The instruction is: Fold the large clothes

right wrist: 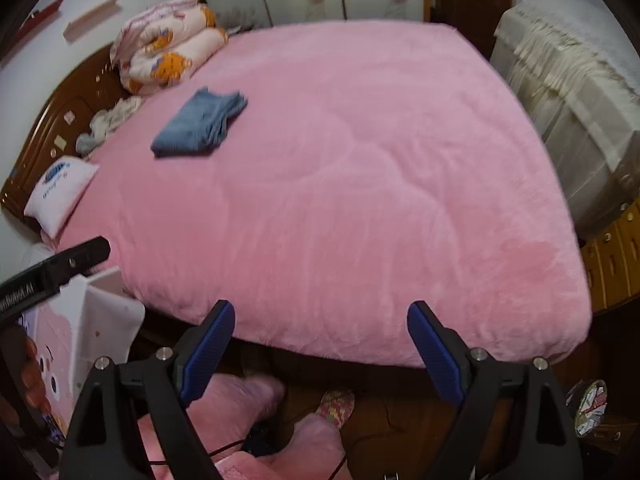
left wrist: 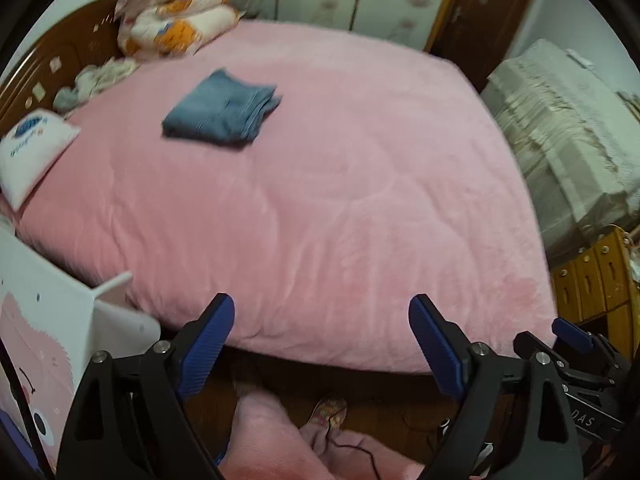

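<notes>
A folded blue-grey garment (left wrist: 222, 109) lies on the pink bed cover (left wrist: 320, 208), toward the headboard side; it also shows in the right wrist view (right wrist: 200, 123). My left gripper (left wrist: 322, 336) is open and empty, held off the near edge of the bed, far from the garment. My right gripper (right wrist: 320, 340) is open and empty, also off the near edge of the pink bed cover (right wrist: 360, 200). The right gripper's fingers (left wrist: 572, 330) show at the lower right of the left wrist view. Part of the left gripper (right wrist: 56, 266) shows at the left of the right wrist view.
A rolled quilt (left wrist: 176, 20) and a white pillow (left wrist: 32, 152) lie by the wooden headboard (right wrist: 48, 120). A white and pink cabinet (left wrist: 60, 340) stands at the near left. A covered piece of furniture (left wrist: 560, 128) and wooden drawers (left wrist: 592, 276) stand at right. Pink-trousered legs (right wrist: 248, 404) and slippers are below.
</notes>
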{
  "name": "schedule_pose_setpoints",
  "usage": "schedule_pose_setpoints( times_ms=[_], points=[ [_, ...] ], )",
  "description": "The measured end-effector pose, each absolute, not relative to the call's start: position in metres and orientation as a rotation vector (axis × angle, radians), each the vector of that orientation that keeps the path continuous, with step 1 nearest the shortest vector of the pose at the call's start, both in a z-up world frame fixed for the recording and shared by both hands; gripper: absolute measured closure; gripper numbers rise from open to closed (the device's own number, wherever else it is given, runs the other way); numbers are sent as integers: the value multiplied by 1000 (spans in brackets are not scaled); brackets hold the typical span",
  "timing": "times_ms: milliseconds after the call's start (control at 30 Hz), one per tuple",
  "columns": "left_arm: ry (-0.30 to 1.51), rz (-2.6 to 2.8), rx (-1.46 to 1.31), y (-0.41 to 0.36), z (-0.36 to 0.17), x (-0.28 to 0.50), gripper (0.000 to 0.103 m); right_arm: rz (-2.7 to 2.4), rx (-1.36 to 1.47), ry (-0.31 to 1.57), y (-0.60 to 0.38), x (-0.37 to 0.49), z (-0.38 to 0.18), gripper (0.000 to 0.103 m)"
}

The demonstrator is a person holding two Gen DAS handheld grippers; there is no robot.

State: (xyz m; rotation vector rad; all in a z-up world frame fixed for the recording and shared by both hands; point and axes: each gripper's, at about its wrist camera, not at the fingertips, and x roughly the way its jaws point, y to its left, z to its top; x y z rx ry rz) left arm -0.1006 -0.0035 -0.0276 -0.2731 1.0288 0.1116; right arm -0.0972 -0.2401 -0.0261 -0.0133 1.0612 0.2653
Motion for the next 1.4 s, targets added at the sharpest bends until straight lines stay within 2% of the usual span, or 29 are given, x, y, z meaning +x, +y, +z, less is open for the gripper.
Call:
schedule_pose_setpoints(
  times_ms=[233,500,567,633,667,733,833,1400],
  points=[
    [1018,105,-192,-34,1,-102,13,229,30,1037,-252,-112,5,14],
    [1081,126,-151,-43,-16,-104,13,167,-5,1084,-252,-117,-10,14],
    [1085,124,-144,-43,-17,-104,13,153,-4,1074,-252,-117,-8,12],
    [1083,126,-139,-43,-17,-103,13,142,2,1054,-253,-119,-4,1],
    [1085,127,-140,-43,-17,-103,12,135,1,1045,-253,-119,-3,0],
    [1095,142,-126,-42,-17,-102,11,130,7,1037,-254,-118,-1,0],
    [1105,147,-112,-42,-19,-100,1,117,17,1041,-255,-115,-2,0],
    [1096,119,-103,-34,-19,-94,1,166,-9,1014,-239,-109,2,0]
  ],
)
